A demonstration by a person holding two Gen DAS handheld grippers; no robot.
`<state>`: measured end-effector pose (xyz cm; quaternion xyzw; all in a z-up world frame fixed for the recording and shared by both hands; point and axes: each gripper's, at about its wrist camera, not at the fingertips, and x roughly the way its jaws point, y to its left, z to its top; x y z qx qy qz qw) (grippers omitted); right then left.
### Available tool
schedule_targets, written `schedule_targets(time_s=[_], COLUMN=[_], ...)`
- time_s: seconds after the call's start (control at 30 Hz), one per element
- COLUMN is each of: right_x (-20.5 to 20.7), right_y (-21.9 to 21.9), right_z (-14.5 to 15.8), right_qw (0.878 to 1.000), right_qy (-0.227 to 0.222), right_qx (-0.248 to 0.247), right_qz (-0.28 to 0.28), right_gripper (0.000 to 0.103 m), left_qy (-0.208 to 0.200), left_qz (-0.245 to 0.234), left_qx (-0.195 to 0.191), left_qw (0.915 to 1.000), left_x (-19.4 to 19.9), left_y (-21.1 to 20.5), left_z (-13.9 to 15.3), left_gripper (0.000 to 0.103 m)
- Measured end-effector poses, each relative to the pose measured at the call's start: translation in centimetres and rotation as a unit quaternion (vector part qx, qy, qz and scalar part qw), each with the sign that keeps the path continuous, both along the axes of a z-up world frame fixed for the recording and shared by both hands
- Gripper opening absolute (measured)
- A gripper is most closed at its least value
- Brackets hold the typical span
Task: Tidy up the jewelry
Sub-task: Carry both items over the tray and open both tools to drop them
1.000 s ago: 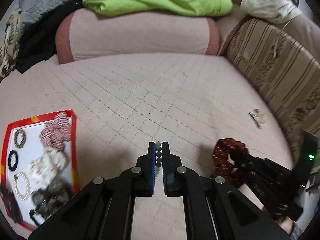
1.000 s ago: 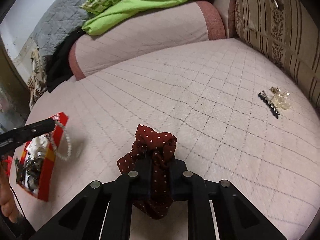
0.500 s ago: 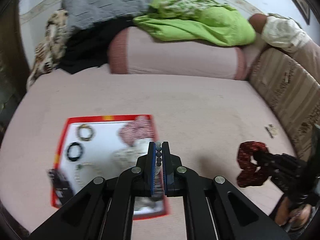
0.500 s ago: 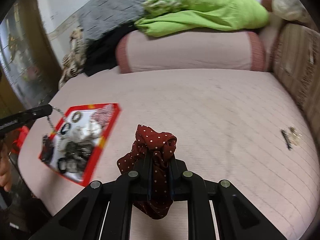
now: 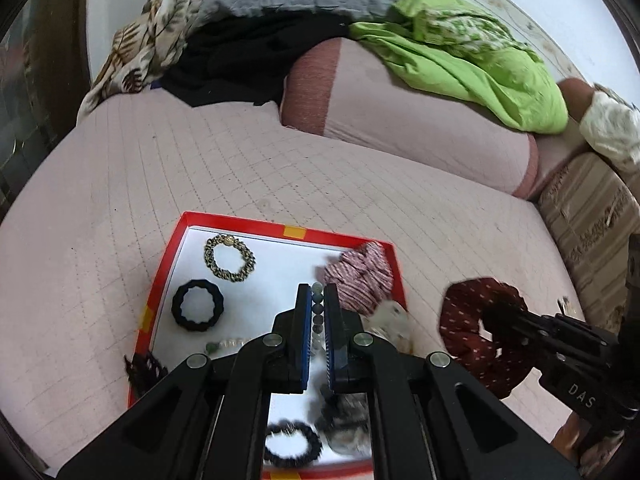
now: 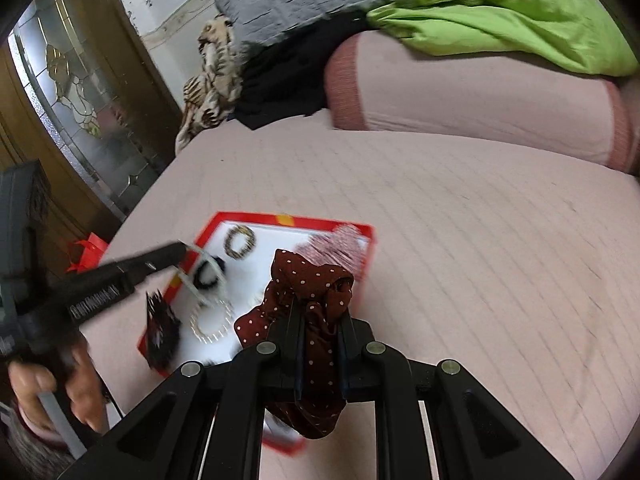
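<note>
Red tray (image 5: 158, 280) partly hidden behind jaws gripping beaded bracelet (image 5: 317, 300).

tray (image 5: 160, 276): 1 | scrunchies (image 5: 362, 280): at least 3 | bracelets and bead strings (image 5: 229, 258): at least 5 | pillow (image 5: 420, 128): 1

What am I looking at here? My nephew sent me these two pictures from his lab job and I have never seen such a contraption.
No robot here: a person holds a two-finger gripper in each hand, each with a camera looking along its fingers. One picture is from the left tool, one from the right.

The left gripper is shut on a beaded bracelet. The right gripper is shut on a dark red dotted scrunchie.

On the pink quilted bed lies a red-rimmed tray holding a gold chain bracelet, a black ring bracelet, a striped scrunchie and more. A hand shows at the left.
</note>
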<state>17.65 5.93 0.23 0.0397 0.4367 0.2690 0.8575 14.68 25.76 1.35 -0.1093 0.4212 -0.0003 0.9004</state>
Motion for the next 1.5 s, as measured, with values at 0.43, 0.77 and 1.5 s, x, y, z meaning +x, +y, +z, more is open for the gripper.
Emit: schedule_targets(time_s=[0.43, 0.77, 1.5], right_x=[6.6, 7.0, 4.8], right_y=[9.6, 10.2, 11.7], right_z=[-6.8, -8.2, -8.3], right_qw=[0.997, 0.996, 0.988], right_qy=[0.079, 0.079, 0.017], right_qx=[-0.003, -0.016, -0.146], right_qz=[0.020, 0.024, 0.041], right_gripper=[0.014, 0.044, 0.023], left_qy=[0.062, 0.046, -0.029], left_qz=[0.041, 0.056, 0.103], left_qx=[-0.012, -0.041, 0.020], left_qw=[0.9972, 0.9966, 0.9940], left_x=[5.6, 4.5, -5.2], left_y=[5.9, 6.8, 5.3], left_z=[-8.1, -8.0, -2.0], left_gripper=[0.005, 0.019, 0.043])
